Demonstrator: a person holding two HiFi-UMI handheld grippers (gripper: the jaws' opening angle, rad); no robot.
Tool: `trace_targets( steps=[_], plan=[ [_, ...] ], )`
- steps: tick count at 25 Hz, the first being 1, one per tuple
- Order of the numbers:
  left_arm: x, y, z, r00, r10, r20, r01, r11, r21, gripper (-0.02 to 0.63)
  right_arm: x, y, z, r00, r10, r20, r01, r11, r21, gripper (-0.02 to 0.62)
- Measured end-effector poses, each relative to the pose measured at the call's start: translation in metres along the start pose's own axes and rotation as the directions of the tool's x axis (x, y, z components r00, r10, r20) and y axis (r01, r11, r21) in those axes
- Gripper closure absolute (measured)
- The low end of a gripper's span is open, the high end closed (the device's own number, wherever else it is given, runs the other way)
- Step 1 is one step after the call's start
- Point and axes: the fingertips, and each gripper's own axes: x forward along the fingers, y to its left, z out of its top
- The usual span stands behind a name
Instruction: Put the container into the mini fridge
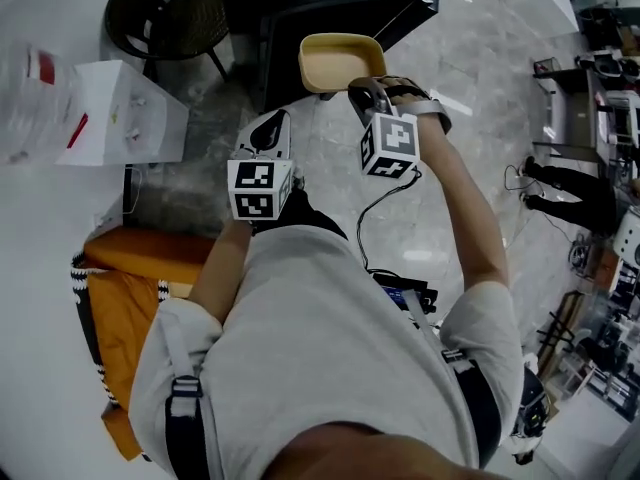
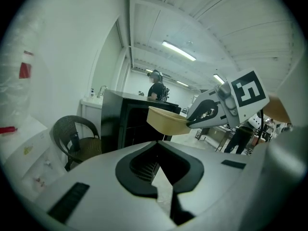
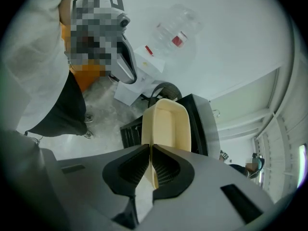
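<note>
Upper centre, the container (image 1: 342, 60) was pinched by one wall in the right gripper (image 3: 151, 154), the left gripper (image 2: 158, 167) shut empty; it could be levered loose against the fridge (image 1: 300, 13).

Bright, washed-out fisheye views (edges bend) lit by ceiling strip lights (image 2: 179, 51).

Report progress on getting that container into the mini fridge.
Done: the right gripper is shut on the rim of the container, which is up in the air. In hand: holding it before the open mini fridge. Left: set it inside and release.
</note>
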Motion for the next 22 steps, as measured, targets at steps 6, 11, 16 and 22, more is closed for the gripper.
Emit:
trace_targets(
  steps=[6, 11, 16, 22],
  plan=[
    [-0.003, -0.003, -0.011, 1.0, -0.015, 0.016, 0.015, 1.0, 0.014, 0.594, 0.003, 0.017, 0.0, 1.0, -0.008, -0.024, 0.009, 0.999, 0.035, 0.543],
    [0.0, -0.001, -0.022, 1.0, 0.014, -0.007, -0.014, 1.0, 0.003, 0.594, 0.014, 0.03, 0.004, 0.999, 0.029, 0.018, -0.03, 0.997, 0.064, 0.543],
    [0.022, -0.028, -0.02, 0.997, 0.069, -0.016, -0.069, 0.998, 0.01, 0.594, 0.014, 0.024, -0.028, 0.999, 0.013, 0.037, -0.014, 1.0, 0.026, 0.543],
    [0.061, -0.052, -0.031, 0.979, 0.204, -0.019, -0.205, 0.979, -0.018, 0.594, 0.025, 0.036, -0.08, 0.995, 0.034, 0.097, -0.033, 0.999, -0.014, 0.543]
  ],
)
